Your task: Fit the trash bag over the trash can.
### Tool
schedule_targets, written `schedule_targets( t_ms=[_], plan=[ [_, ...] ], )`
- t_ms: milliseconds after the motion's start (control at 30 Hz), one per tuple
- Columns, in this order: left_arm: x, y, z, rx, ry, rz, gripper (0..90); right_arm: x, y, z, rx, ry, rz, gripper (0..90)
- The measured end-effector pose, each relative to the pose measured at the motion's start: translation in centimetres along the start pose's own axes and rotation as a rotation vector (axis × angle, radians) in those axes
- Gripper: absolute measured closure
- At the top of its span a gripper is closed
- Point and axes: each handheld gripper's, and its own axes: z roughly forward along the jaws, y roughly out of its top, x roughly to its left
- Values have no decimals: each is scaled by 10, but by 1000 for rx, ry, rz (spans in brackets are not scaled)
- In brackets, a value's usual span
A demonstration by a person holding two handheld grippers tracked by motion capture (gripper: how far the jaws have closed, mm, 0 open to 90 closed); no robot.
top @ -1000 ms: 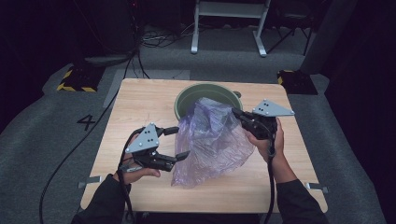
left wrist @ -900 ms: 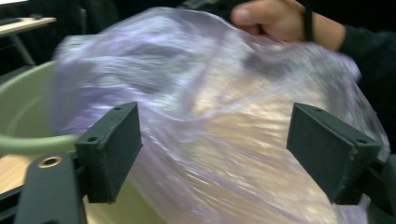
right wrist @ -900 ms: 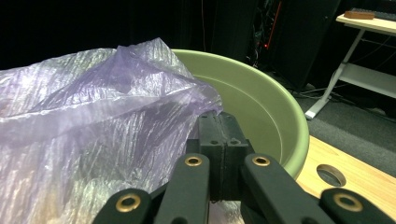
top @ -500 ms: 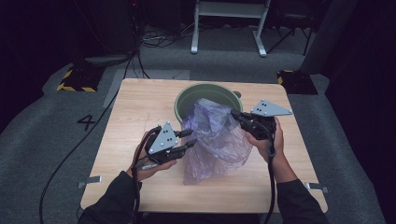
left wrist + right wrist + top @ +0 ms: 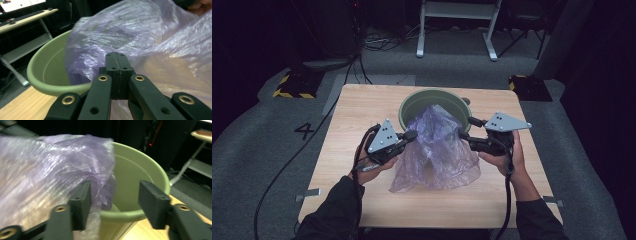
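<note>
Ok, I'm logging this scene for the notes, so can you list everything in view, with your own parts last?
Bucket: one, green, far middle of the table.
Plastic bag: one, clear purple, draped from the bucket's mouth down onto the table.
Table: one, light wood, centre.
Metal stand: one, white, on the floor behind the table.
Left gripper: black, grey plate, jaws shut, at the bag's left side.
Right gripper: black, grey plate, jaws open, at the bag's right side by the bucket rim.

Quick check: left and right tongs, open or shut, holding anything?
Left tongs: shut; whether on the translucent purple plastic bag cannot be told.
Right tongs: open, bag film between them.
</note>
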Motion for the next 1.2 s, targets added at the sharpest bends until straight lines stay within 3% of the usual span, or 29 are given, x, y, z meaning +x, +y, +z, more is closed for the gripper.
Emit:
schedule_targets(
  t_ms=[100,233,400,467,533,633,800,1000,1067,1200],
  plan=[
    [4,2,0,4,11,-5,898,4,-1,-9,-5,-11,-21,333],
    [8,4,0,0,9,-19,898,8,-1,-26,-21,-19,-38,275],
    [8,6,3,11,16,-9,899,19,-1,-46,-36,-26,-81,246],
    [8,7,4,15,14,-9,899,26,-1,-52,-61,7,-94,251],
    [8,7,6,19,13,-15,899,39,-1,-54,-56,34,-138,249],
    [8,7,7,25,17,-14,899,62,-2,-57,-90,111,-212,268],
    [12,6,8,34,21,-26,899,86,-10,-51,-86,191,-285,246],
    [15,5,9,36,21,-36,899,99,-24,-30,-52,53,-389,260],
    [16,5,9,35,15,-39,899,98,-26,-23,-37,-4,-411,341],
    [19,5,10,34,6,-42,899,90,-28,-15,-27,-49,-404,549]
  ],
)
